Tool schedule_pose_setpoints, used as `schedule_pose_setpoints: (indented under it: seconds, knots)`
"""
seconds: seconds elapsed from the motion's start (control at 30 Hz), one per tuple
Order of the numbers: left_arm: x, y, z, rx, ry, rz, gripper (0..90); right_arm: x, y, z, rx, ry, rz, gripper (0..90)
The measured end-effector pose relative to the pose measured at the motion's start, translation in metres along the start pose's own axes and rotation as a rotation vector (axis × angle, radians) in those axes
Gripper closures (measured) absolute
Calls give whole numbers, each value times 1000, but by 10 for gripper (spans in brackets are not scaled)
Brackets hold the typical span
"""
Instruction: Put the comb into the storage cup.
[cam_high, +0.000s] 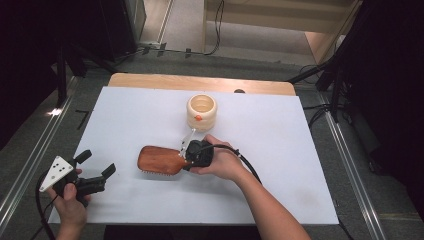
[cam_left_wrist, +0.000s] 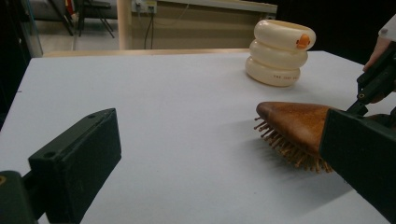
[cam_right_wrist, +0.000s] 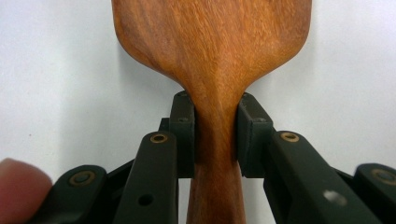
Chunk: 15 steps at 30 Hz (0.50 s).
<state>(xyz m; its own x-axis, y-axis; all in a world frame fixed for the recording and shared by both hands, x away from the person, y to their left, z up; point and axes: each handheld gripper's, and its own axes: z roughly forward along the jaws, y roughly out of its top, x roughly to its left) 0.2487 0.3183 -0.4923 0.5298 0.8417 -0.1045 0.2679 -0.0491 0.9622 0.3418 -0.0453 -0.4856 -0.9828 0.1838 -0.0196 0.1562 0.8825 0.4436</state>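
Hairbrush neck pinched between right fingers (bristles down).

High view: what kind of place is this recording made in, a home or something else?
Probably a lab or recording studio, not a home. A white-topped table stands between dark curtains, metal rails run along the floor, and cables trail behind. The staged props are a wooden hairbrush and a cream ringed cup.

You have one wooden hairbrush at the table's centre; one cream ringed holder at its 1 o'clock; two handheld grippers, the left gripper at the table's 8 o'clock and the right gripper at the brush's 3 o'clock; one white table.
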Motion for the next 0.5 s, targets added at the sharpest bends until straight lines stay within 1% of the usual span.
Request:
schedule_pose_setpoints:
  seconds: [0.03, 0.07, 0.13, 0.17, 0.23, 0.3, 0.33, 0.37, 0.4, 0.43, 0.47, 0.5]
  knots:
    - [0, 0, 0, 0, 0, -1, 0, 1, -2, 0, -6, 3, 17, 704]
    - [0, 0, 0, 0, 1, -1, 0, 1, -5, 0, -33, 2, 9, 703]
    - [0, 0, 0, -1, 1, -1, 0, 1, -6, 0, -41, 5, 17, 703]
    - [0, 0, 0, -1, 1, -1, 0, 3, -10, -1, -60, 8, 36, 703]
    - [0, 0, 0, 0, 2, -1, 0, 4, -13, -1, -82, 7, 36, 703]
    - [0, 0, 0, 1, 1, 0, 0, 4, -14, -2, -86, -1, 35, 703]
    - [0, 0, 0, 1, 1, 0, 0, 6, -17, -2, -107, -7, 45, 703]
    - [0, 0, 0, 1, 1, 0, 0, 6, -19, -3, -122, -4, 43, 703]
    - [0, 0, 0, 1, 2, 0, 0, 7, -20, -4, -130, -3, 51, 703]
    - [0, 0, 0, 1, 2, 0, 0, 7, -21, -4, -149, -9, 50, 703]
    - [0, 0, 0, 1, 2, 0, 0, 7, -21, -4, -149, -9, 50, 703]
    - [0, 0, 0, 1, 2, 1, 0, 8, -24, -7, -168, -10, 65, 703]
